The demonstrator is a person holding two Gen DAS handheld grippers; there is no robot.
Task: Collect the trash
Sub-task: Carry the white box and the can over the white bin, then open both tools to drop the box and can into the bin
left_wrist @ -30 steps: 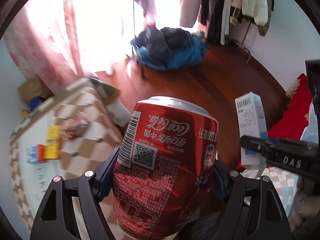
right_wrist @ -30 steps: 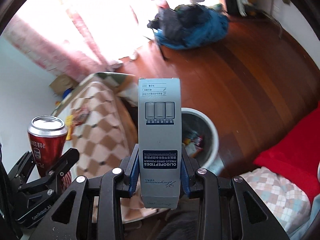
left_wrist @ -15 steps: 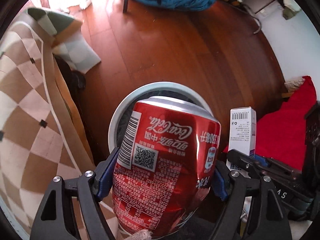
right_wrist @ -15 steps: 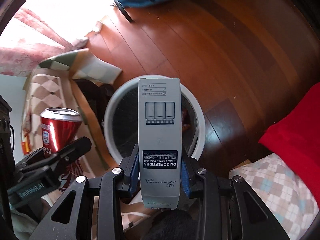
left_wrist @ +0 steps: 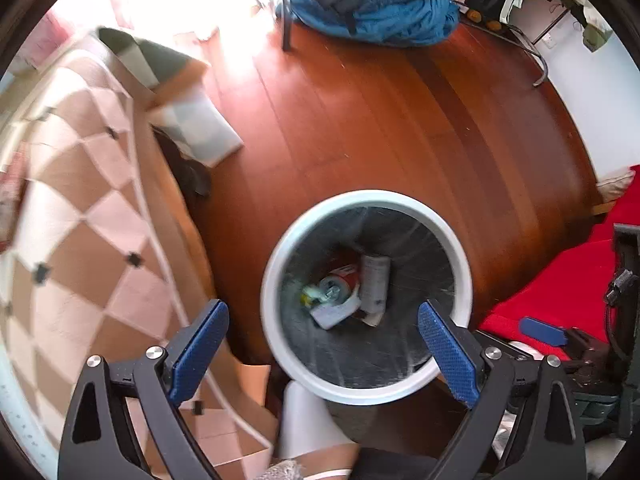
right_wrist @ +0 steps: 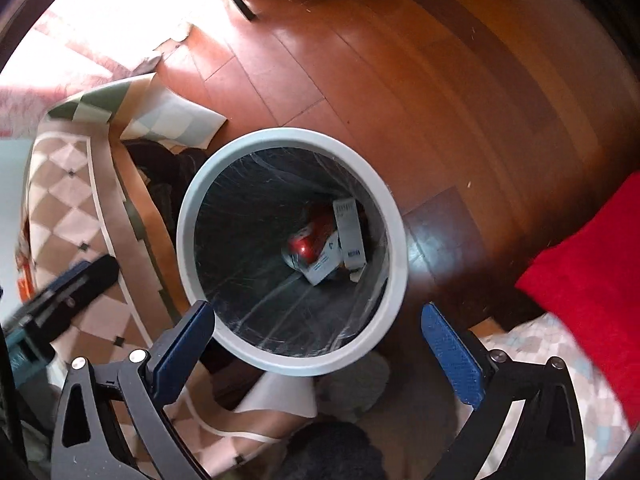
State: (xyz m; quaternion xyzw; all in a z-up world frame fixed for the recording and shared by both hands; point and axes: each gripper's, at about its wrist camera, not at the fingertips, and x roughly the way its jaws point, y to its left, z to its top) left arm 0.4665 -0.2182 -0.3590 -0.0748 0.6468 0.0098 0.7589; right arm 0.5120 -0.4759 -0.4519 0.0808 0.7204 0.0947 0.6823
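In the left wrist view, the left gripper (left_wrist: 323,346) is held wide open and empty above the bin (left_wrist: 460,252), so that the can (left_wrist: 340,282) and box (left_wrist: 374,282) lie at its bottom. In the right wrist view, the right gripper (right_wrist: 318,354) is likewise spread empty over the bin (right_wrist: 394,216), where the can (right_wrist: 308,246) and box (right_wrist: 349,232) are seen resting.

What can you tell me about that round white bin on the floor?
The round white plastic waste bin stands upright on the reddish wooden floor, close beside the checked tablecloth. Its thick pale rim circles a dark, crinkly plastic liner. At the bottom lie a red soda can, a tall grey carton and another white box. It has no lid, and both open tongs hang above it without touching.
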